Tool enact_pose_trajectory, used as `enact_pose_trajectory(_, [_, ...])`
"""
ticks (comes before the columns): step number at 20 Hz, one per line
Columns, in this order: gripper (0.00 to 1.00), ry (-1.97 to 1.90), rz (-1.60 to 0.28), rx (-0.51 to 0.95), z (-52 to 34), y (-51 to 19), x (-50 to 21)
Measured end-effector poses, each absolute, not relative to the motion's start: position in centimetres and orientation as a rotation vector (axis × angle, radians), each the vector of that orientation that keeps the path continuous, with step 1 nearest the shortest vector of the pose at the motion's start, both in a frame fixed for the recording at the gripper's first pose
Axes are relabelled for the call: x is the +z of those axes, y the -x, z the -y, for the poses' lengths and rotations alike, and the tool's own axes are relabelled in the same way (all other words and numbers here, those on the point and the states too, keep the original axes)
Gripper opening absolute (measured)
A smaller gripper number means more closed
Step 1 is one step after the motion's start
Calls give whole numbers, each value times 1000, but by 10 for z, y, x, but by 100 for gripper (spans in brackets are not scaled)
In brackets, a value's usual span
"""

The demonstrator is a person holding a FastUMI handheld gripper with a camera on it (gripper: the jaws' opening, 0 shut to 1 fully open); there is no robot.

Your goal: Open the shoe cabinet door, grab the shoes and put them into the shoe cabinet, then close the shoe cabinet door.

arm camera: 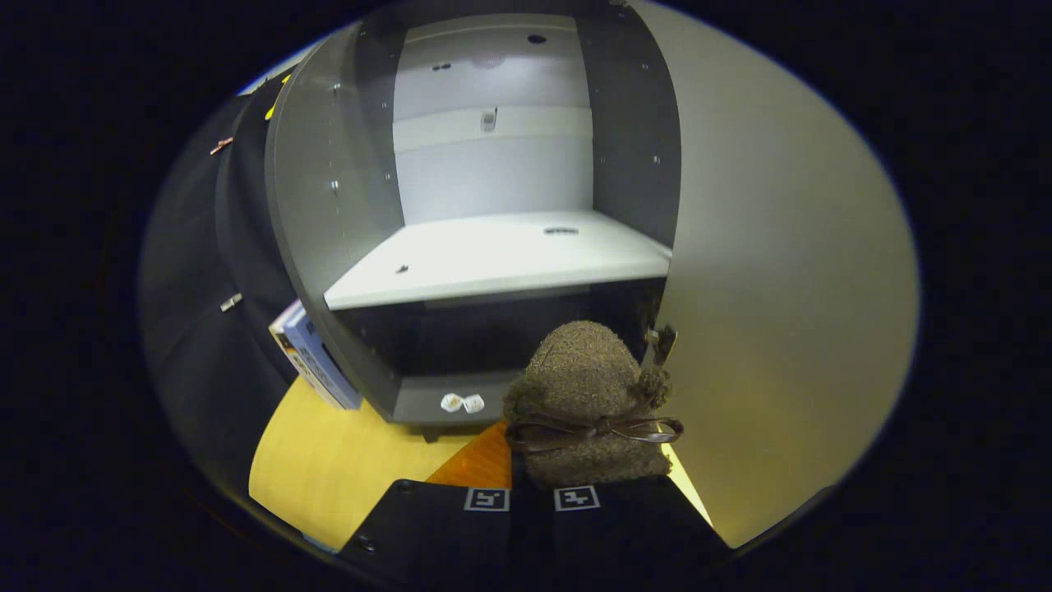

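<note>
The gripper (532, 485) has its two fingers (456, 514) drawn close together, and they seem to be clamped on the heel part of a brown fuzzy shoe (585, 390). The contact itself is hidden behind the shoe, so I say this with some care. The shoe points forward, and a thin brown ribbon bow (604, 429) is tied across it. Just beyond the shoe stands the grey shoe cabinet (329, 205) with its door (789, 312) swung open on the right side. Inside there is a white shelf (493, 255), and under it a dark lower compartment (485, 333). The cabinet rests on a yellow wooden table (345, 460), and a small box (316, 358) leans at its left side. I judge that the carrying step is in hand. The next move calls for bringing the shoe forward through the opening, clear of the door edge, and then setting it down inside.
</note>
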State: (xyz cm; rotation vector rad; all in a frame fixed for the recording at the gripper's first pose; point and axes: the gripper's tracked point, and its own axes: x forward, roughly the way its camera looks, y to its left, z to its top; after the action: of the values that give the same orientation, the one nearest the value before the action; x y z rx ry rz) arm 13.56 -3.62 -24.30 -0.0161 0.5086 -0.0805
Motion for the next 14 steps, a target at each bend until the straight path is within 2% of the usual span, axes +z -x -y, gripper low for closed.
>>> enact_pose_trajectory(14, [5, 77, -347, -40, 3, -224, -114])
